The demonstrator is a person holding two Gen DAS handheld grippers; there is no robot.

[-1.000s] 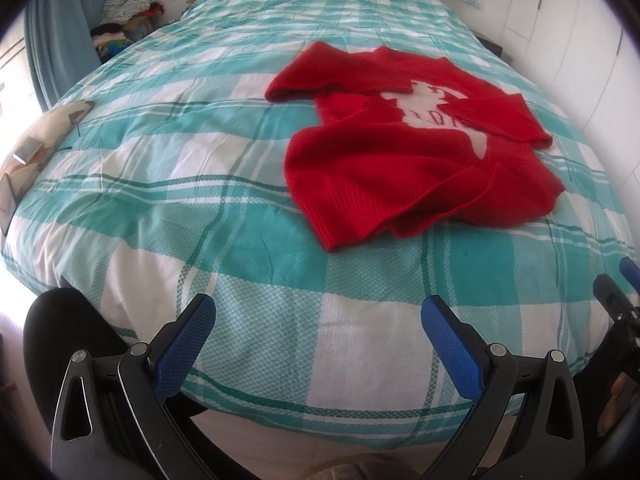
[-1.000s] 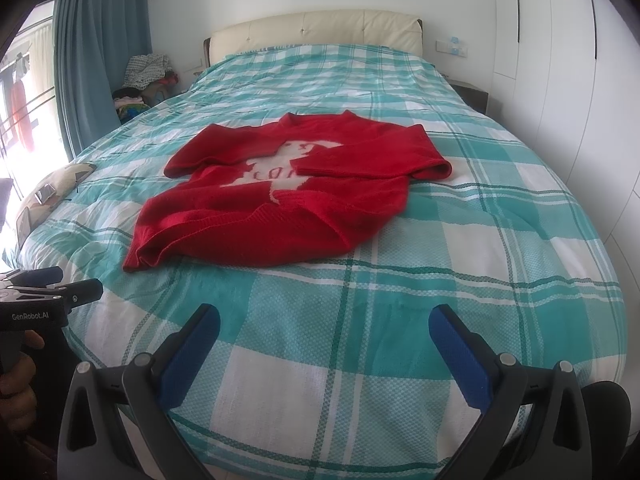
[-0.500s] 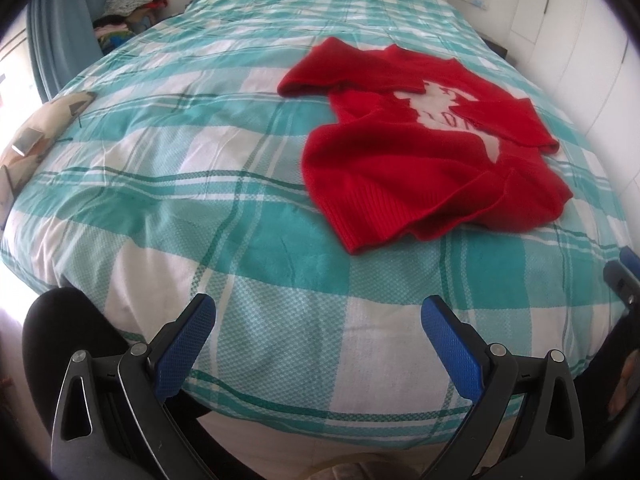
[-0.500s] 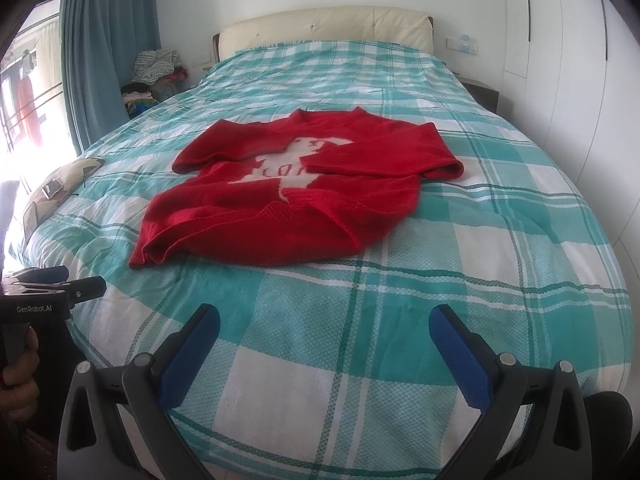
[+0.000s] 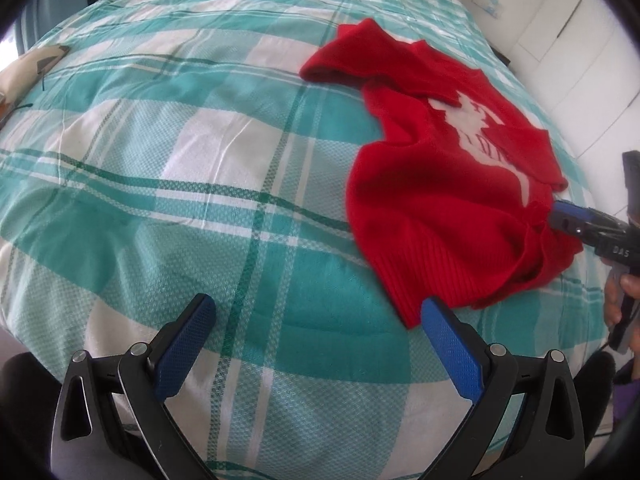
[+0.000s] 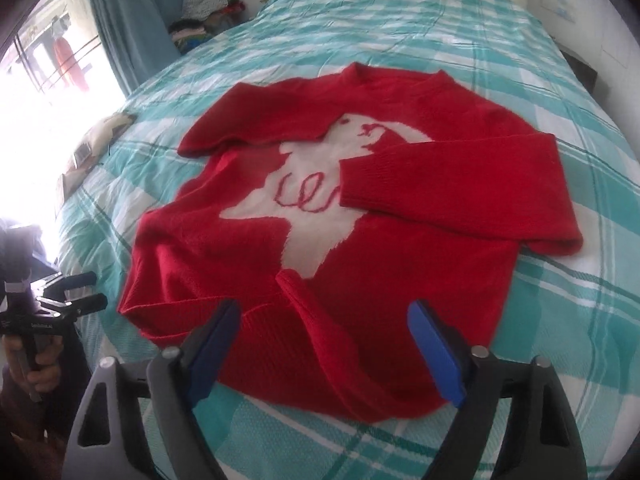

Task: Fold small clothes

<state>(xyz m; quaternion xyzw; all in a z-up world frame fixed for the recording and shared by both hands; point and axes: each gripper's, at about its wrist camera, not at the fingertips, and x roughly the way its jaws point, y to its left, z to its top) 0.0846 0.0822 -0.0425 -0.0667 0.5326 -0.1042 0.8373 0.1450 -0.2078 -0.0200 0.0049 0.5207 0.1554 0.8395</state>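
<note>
A red knit sweater (image 6: 400, 264) with a white animal figure lies face up on the teal checked bed (image 6: 560, 300), both sleeves folded across its chest. My right gripper (image 6: 322, 314) hangs over the near hem. Its jaws are closing, with a raised wrinkle of the hem between the blue pads (image 6: 434, 344), which do not press on it. The left wrist view shows the right gripper (image 5: 560, 218) at the sweater (image 5: 436, 208), on its right side. My left gripper (image 5: 316, 314) stands open over bare bedcover, its right pad close to the hem's left corner.
A person's hand (image 6: 36, 364) holds the left gripper (image 6: 94, 290) off the bed's left edge. A cushion (image 6: 100, 136) lies at the bed's left side, and a clothes pile (image 6: 208, 4) sits by the blue curtain. White wardrobe doors (image 5: 580, 40) stand to the right.
Both grippers have come closer to the sweater and tilted further down. The right one now hangs over the hem with its jaws narrower. The left one has neared the hem's left corner.
</note>
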